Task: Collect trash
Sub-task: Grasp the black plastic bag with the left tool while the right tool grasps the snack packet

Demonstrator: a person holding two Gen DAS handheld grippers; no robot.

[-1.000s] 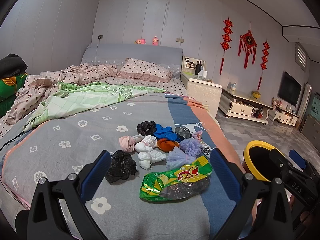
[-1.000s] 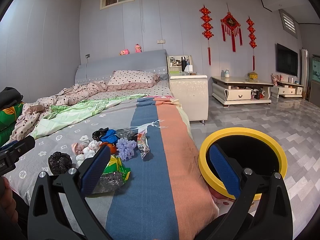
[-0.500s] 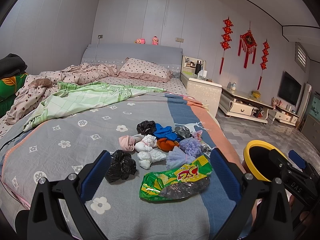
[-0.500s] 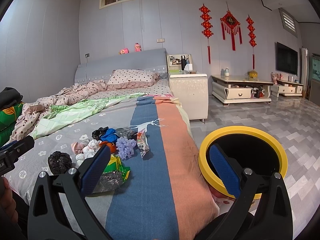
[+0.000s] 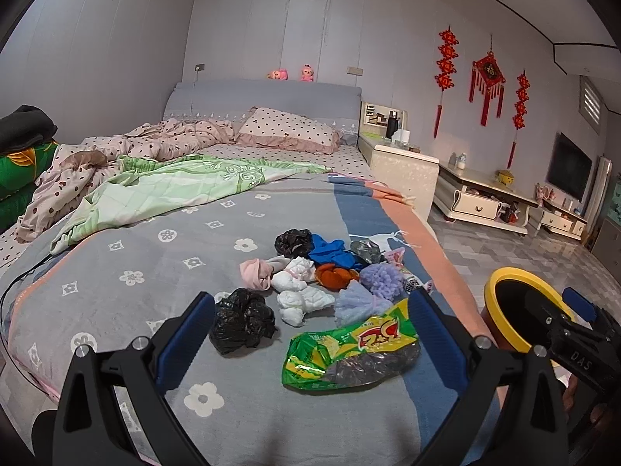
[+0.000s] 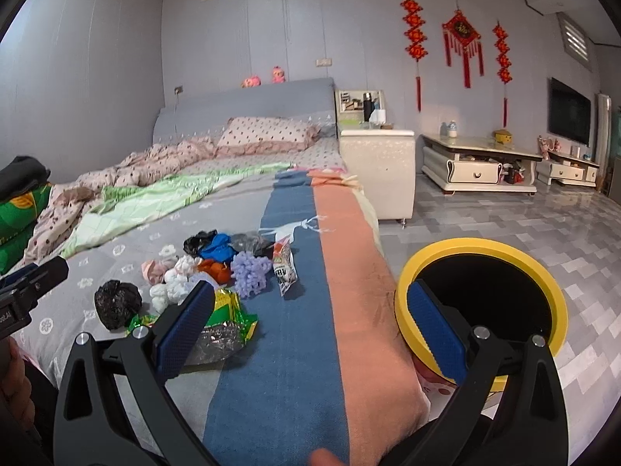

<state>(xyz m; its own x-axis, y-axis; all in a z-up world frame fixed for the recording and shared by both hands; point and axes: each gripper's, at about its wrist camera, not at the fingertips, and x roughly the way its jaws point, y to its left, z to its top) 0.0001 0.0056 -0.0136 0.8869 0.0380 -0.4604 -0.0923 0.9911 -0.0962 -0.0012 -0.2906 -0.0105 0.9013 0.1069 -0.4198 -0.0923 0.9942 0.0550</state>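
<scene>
A small pile of trash and soft things lies on the gray flowered blanket (image 5: 128,260) near the foot of the bed. Closest to the camera is a green snack bag (image 5: 349,351), shiny and crinkled, with red letters on a yellow patch and a see-through end that looks dark. Just beside it, on its left, sits a crumpled black plastic bag (image 5: 242,320), balled up and glossy. Behind these are white balled socks (image 5: 300,301), a pink bundle (image 5: 255,273), an orange bundle (image 5: 333,275), a fluffy purple ball (image 5: 382,279), a pale blue piece (image 5: 359,303), a blue cloth (image 5: 330,252) and another black bag (image 5: 293,240), all touching or nearly touching. A small snack wrapper (image 6: 284,266) lies flat on the blue stripe, a little to the right of the pile. On the floor next to the bed stands a trash bin (image 6: 543,279) with a yellow rim and a black inside; it looks empty, but the bottom is too dark to be sure. The left gripper (image 5: 310,330) hangs over the bed with its jaws wide apart, the black bag and green bag showing between them, and it holds nothing. The right gripper (image 6: 310,330) is also spread wide and holds nothing, with one blue pad over the green bag and the other over the bin.
</scene>
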